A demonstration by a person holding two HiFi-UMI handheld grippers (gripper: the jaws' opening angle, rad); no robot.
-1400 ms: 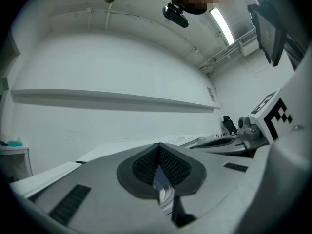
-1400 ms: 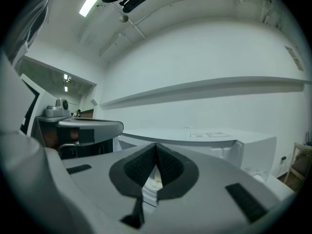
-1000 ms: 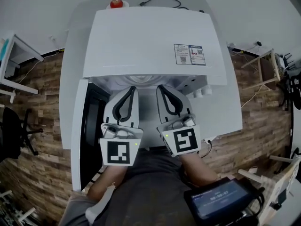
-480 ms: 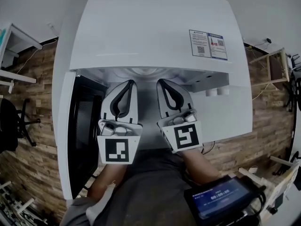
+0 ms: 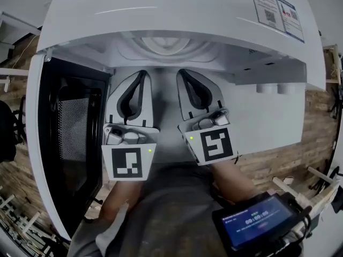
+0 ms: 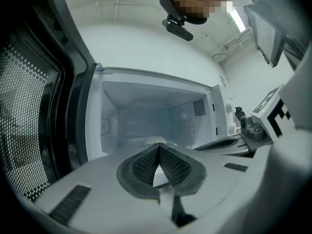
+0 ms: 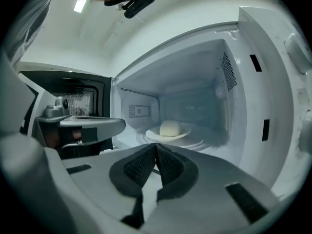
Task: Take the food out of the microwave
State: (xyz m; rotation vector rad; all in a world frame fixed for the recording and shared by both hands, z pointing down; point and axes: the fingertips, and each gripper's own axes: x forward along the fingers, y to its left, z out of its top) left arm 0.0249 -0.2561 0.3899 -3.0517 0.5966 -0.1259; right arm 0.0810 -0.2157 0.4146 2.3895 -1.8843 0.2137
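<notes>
The food [image 7: 170, 127] is placed on a plate [image 7: 184, 134] inside the microwave [image 5: 161, 20], whose door [image 5: 69, 127] is swung open leftward.

The microwave [image 5: 161, 20] casing looks like smooth white painted metal with a soft sheen; its open door [image 5: 72, 127] is glossy dark glass over perforated mesh. Inside it, a matt pale bun [image 7: 169, 127] sits on a glossy white plate [image 7: 155, 136]. My right gripper's [image 7: 156, 147] pads [image 7: 139, 167] are dark, finely ribbed rubber.
</notes>
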